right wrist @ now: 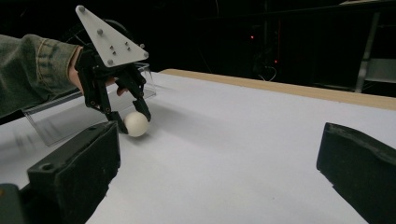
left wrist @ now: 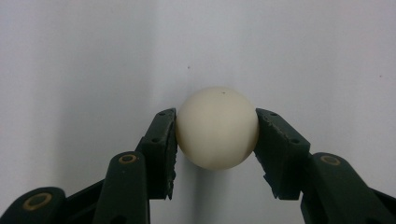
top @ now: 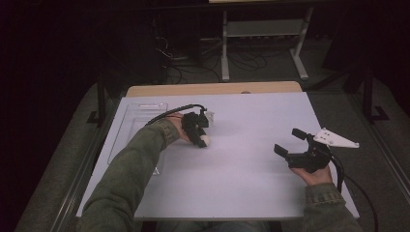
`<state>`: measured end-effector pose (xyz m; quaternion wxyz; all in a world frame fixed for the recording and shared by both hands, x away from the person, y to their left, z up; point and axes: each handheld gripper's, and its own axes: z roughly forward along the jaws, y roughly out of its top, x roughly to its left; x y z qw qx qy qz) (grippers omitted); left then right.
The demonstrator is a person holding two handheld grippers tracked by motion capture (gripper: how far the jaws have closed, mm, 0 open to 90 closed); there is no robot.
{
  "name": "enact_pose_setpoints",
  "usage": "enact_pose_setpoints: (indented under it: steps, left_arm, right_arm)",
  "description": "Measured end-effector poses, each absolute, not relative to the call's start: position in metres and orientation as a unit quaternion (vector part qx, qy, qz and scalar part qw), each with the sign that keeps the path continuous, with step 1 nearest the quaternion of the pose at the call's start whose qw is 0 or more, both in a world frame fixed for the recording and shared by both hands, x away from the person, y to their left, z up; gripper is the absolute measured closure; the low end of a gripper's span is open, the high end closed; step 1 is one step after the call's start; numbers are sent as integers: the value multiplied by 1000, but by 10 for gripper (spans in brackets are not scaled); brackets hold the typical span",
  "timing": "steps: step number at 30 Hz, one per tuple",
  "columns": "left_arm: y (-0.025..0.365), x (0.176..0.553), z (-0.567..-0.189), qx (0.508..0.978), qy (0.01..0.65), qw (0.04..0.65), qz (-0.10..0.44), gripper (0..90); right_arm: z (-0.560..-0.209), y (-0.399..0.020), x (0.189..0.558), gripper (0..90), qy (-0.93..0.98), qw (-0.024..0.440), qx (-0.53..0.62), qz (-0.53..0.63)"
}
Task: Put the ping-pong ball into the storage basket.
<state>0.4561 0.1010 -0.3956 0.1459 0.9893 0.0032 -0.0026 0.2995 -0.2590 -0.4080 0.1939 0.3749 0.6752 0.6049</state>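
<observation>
On the matte white table, left tool grips a smooth cream ball; right tool gapes empty.

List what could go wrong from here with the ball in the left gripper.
1. The smooth cream-white ball is pinched by the left gripper only at its sides near the jaw tips, so it may squirt out.
2. If dropped on the flat white table, it could roll off an edge.
3. The clear plastic tray sits close behind the left gripper; a swing might knock it.
</observation>
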Motion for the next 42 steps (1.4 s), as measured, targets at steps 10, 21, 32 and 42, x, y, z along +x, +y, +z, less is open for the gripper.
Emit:
enact_pose_setpoints:
  steps: [10,21,32,42]
  left_arm:
    - [103,453,-385,988,5,156,3,507]
    - [111,449,-373,986,11,167,13,507]
    - [120,442,-359,986,12,163,24,507]
    - [129,436,-347,986,11,163,29,506]
  right_arm:
    - [-408,-259,300,0,676,194,375,604]
    - [-408,-259,300,0,676,194,375,604]
    - [-409,-258,300,0,679,191,375,602]
    - [-409,-257,300,0,680,190,375,601]
